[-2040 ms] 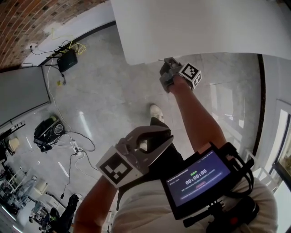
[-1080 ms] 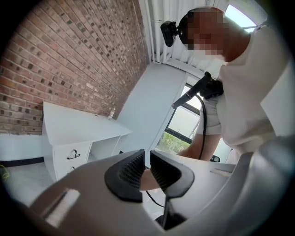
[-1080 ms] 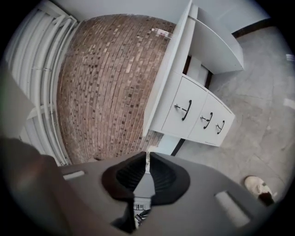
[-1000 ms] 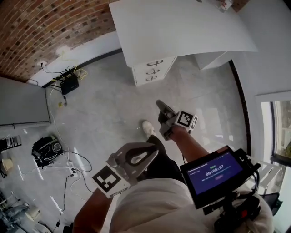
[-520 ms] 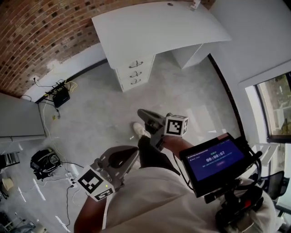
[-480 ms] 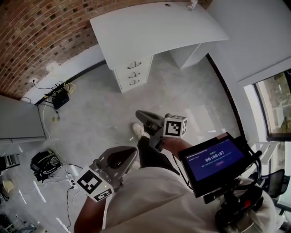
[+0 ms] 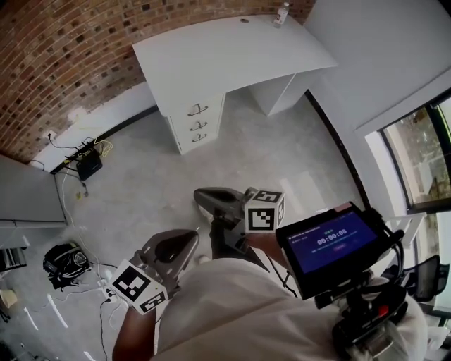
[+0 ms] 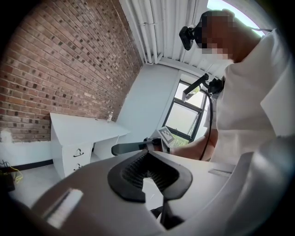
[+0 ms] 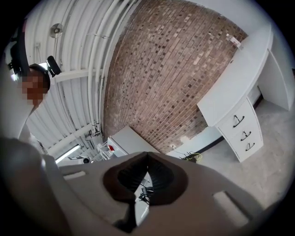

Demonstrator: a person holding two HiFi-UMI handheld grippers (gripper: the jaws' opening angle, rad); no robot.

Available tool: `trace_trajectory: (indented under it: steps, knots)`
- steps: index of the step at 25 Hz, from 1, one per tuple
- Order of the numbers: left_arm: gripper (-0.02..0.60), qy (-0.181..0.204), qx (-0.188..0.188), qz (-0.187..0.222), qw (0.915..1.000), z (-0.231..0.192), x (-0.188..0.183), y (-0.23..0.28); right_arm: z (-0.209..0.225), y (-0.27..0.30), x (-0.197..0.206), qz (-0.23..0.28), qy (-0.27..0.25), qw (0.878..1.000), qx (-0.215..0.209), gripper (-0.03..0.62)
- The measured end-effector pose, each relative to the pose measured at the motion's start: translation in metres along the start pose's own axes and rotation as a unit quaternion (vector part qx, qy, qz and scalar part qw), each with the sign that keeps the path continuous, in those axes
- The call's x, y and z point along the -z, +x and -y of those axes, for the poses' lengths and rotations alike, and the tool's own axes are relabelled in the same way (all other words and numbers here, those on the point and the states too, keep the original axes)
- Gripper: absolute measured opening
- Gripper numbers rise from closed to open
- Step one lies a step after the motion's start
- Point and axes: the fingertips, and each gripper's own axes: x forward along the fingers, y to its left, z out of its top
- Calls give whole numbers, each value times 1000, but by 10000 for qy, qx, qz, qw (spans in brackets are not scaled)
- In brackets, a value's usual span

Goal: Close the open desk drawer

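Drawers in the white table lie well ahead of both my hand-held grippers, across open floor. Three fronts are stacked under the table's left end, each with a dark handle, and all three look flush with one another. My right hand-held gripper is held low in front of me, pointing towards the left, with its jaws together and nothing between them. My left hand-held gripper is nearer my body and below the right one, its jaws likewise together and empty. A small bottle stands at the table's far edge, by the brick wall. A lit screen sits just right of my right hand-held gripper.
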Motion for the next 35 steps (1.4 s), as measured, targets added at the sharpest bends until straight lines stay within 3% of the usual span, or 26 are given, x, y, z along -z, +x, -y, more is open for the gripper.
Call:
trace_trajectory:
  steps: [15, 35]
  knots:
    - [3, -42, -183, -11, 9998, -7, 13, -6, -32, 11, -2, -146, -463, 9982, -350, 2]
    - [3, -137, -170, -2, 9998, -13, 8, -10, -59, 18, -13, -116, -736, 9961, -474, 2]
